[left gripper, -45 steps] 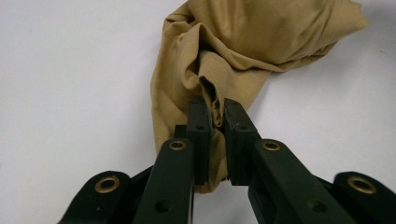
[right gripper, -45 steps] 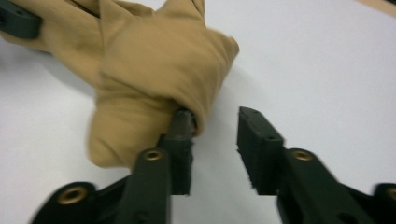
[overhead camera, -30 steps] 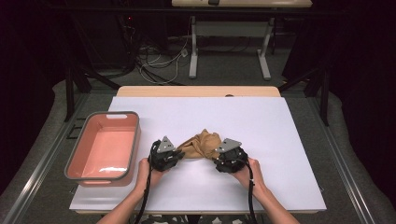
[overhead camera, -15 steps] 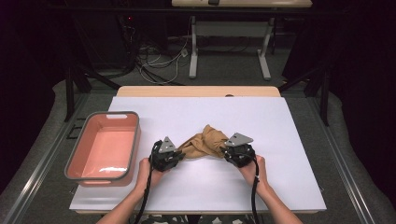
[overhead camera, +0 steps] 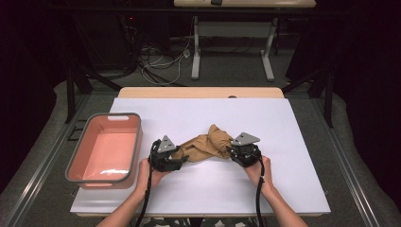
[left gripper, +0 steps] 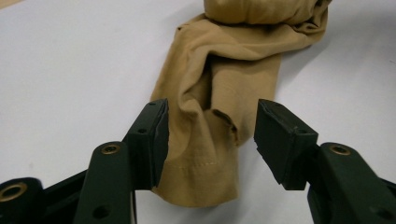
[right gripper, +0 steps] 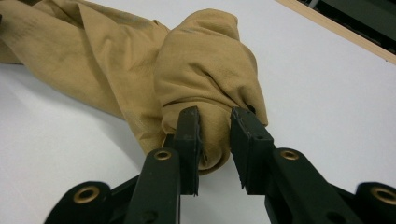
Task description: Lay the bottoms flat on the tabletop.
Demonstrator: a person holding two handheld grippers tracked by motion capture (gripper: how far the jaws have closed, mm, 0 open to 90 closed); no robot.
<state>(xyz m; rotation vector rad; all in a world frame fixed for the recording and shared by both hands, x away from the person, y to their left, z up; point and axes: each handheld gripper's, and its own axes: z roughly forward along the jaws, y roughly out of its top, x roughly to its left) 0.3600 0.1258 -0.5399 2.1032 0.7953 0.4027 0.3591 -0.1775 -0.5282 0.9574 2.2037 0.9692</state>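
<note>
A tan cloth [overhead camera: 204,145] lies crumpled and drawn out across the middle of the white table sheet. My left gripper [overhead camera: 182,159] is at its left end. In the left gripper view its jaws have just been opening, and the cloth's hemmed end [left gripper: 210,154] lies loose between the pads [left gripper: 156,140], untouched. My right gripper [overhead camera: 231,150] is at the cloth's right end. Its jaws have just been closing and are shut on a bunched fold of the cloth [right gripper: 205,70].
A pink tray [overhead camera: 135,142] with a grey rim stands at the left of the white sheet [overhead camera: 213,198], with nothing in it. Bare sheet lies in front of and behind the cloth. The wooden table edge [overhead camera: 198,92] runs along the back.
My right gripper has shifted to the right with its end of the cloth, stretching the cloth out longer. The left hand has stayed in place.
</note>
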